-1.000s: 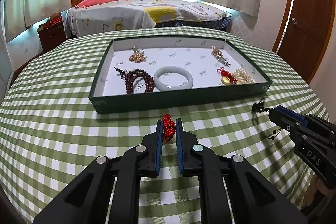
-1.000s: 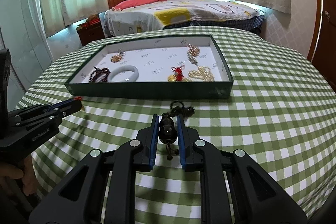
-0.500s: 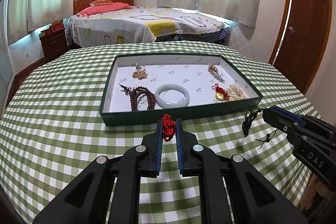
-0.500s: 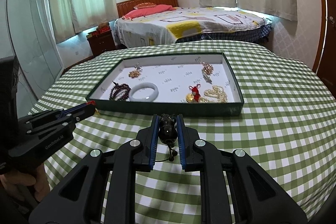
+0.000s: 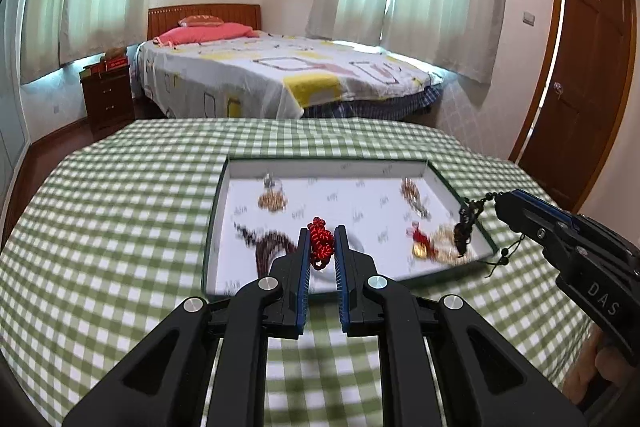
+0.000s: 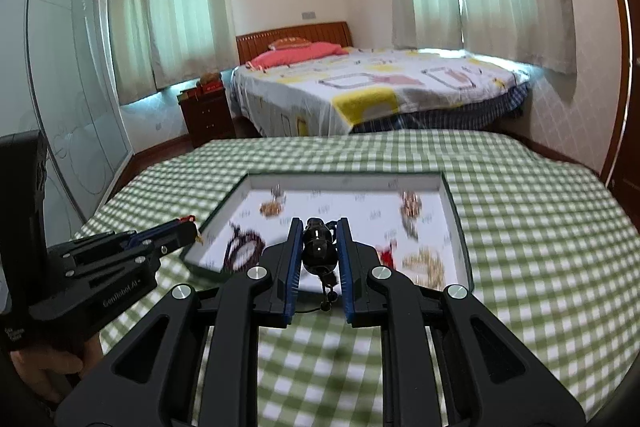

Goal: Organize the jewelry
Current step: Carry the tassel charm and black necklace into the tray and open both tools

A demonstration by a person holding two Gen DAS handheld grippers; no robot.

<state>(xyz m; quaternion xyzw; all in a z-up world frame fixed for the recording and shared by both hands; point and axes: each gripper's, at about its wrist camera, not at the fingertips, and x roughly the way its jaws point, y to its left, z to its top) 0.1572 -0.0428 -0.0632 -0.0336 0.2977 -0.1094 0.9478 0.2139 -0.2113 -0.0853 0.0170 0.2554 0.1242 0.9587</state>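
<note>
My left gripper (image 5: pixel 321 241) is shut on a red knotted cord piece (image 5: pixel 320 242), held in the air in front of the green jewelry tray (image 5: pixel 211 227). My right gripper (image 6: pixel 319 245) is shut on a black beaded string (image 6: pixel 318 247) with a cord tail hanging below; in the left wrist view the black beaded string (image 5: pixel 466 225) dangles over the tray's right edge. The tray's white floor holds a dark bead bracelet (image 5: pixel 266 245), gold pieces (image 5: pixel 272 202), a red and gold charm (image 5: pixel 418 241) and a pale bangle, partly hidden behind my fingers.
The tray (image 6: pixel 460 227) lies on a round table with a green checked cloth (image 5: pixel 120 211). A hand (image 6: pixel 52 367) holds the left gripper (image 6: pixel 188 225) at the left. Behind the table stand a bed (image 5: pixel 280 75), a nightstand (image 5: pixel 106 95) and a door (image 5: pixel 580 75).
Both grippers rose off the cloth with their pieces and tipped up, so the tray now sits lower in both views. The black string hangs free beside the tray's right edge.
</note>
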